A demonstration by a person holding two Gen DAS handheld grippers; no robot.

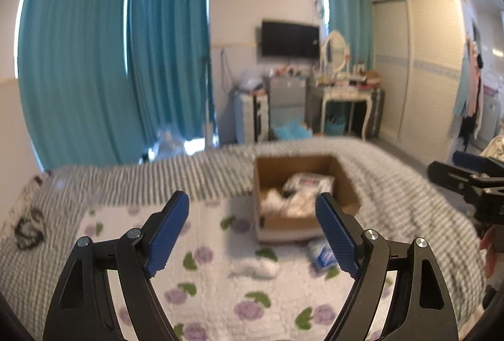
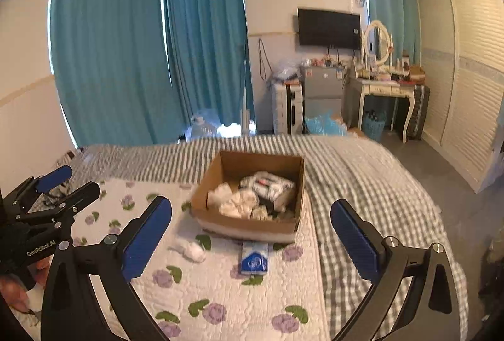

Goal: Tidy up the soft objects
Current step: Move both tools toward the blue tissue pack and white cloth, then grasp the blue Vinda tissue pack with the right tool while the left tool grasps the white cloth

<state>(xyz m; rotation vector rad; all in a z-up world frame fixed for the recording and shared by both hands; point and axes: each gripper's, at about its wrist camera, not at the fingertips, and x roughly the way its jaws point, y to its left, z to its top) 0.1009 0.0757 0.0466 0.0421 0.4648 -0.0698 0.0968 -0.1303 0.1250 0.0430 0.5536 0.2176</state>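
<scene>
A cardboard box point(image 2: 226, 174) stands on the bed and holds several white soft items and packets; it also shows in the left wrist view point(image 1: 349, 183). In front of it lie a white soft wad point(image 2: 190, 250) point(image 1: 256, 268) and a blue-and-white tissue pack point(image 2: 254, 257) point(image 1: 321, 252) on the floral quilt. My left gripper point(image 1: 252, 230) is open and empty, above the quilt short of the box. My right gripper point(image 2: 250, 241) is open and empty, hovering above the tissue pack. Each gripper shows at the edge of the other's view, the left point(image 2: 60, 183) and the right point(image 1: 463, 170).
The floral quilt point(image 2: 220, 293) lies over a grey checked bedspread point(image 2: 362, 183). A dark crumpled item point(image 1: 30, 232) lies at the bed's left. Beyond the bed stand teal curtains, a small fridge point(image 2: 321, 89), a dressing table point(image 2: 384, 89) and a wardrobe point(image 2: 466, 73).
</scene>
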